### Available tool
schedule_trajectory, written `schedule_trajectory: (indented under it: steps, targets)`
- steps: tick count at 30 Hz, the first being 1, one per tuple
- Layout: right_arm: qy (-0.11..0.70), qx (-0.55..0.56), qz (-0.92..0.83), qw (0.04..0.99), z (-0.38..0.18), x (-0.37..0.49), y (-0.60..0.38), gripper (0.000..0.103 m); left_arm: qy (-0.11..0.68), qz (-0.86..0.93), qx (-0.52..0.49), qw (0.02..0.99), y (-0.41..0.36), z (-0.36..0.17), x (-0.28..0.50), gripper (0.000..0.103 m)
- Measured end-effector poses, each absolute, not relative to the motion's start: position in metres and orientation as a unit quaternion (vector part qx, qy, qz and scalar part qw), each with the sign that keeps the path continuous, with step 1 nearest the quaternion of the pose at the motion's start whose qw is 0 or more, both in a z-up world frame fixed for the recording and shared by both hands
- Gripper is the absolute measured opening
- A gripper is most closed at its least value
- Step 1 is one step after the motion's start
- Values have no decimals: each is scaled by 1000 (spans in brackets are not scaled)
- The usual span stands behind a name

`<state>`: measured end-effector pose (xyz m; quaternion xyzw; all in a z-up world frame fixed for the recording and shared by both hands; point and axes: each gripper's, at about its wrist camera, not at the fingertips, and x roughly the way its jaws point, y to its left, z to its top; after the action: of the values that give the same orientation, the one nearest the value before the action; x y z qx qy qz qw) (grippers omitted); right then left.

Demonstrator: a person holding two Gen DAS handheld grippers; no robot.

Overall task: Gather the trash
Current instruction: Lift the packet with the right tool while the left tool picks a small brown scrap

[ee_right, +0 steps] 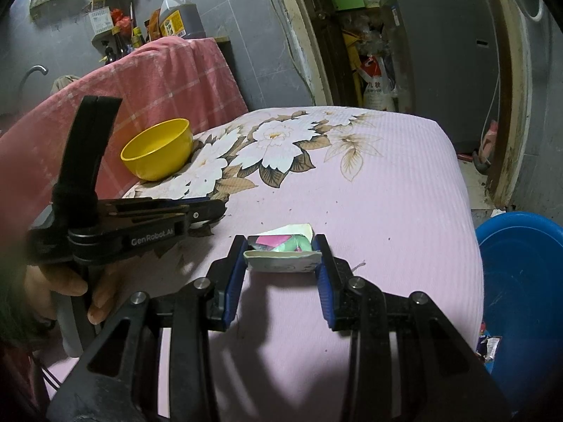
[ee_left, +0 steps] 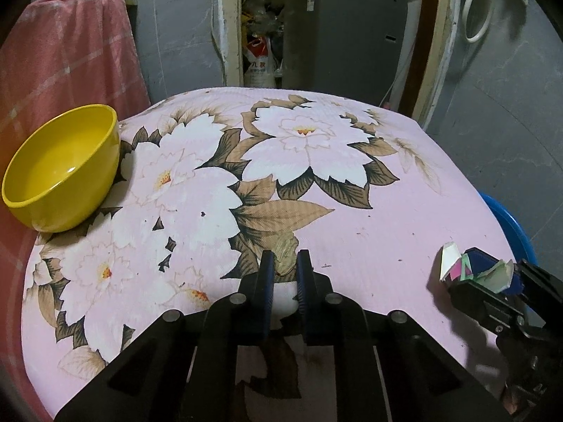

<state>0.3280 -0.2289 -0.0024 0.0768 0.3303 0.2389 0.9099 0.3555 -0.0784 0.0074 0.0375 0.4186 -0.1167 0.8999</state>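
A crushed paper carton [ee_right: 281, 251], white outside with pink and green inside, sits between the fingers of my right gripper [ee_right: 281, 246], which is shut on it just above the pink flowered cloth [ee_right: 387, 190]. The same carton shows at the right edge of the left wrist view [ee_left: 471, 267]. My left gripper [ee_left: 284, 263] hovers low over the cloth with its jaws nearly together around a small white object [ee_left: 284, 297]; I cannot tell what it is. It appears from the side in the right wrist view [ee_right: 211, 209]. A yellow bowl [ee_left: 59, 168] stands empty at the table's far left [ee_right: 158, 147].
A blue plastic tub [ee_right: 520, 281] stands on the floor right of the table, also in the left wrist view [ee_left: 510, 225]. A pink checked cloth [ee_left: 63, 59] drapes over something behind the bowl. A grey appliance [ee_left: 345, 31] and bags fill the doorway beyond.
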Motion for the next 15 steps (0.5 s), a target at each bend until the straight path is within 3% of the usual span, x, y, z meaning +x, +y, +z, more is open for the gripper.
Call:
schedule_trajectory:
  steps: [9,15]
  targets:
    - [295,91,234,922,6,318,-237,45,366,-127,28,922,-85,28,327,10]
    - [212,84,210,951,28,296,-248,45,298,-143,-6,944,-99,57,301,10]
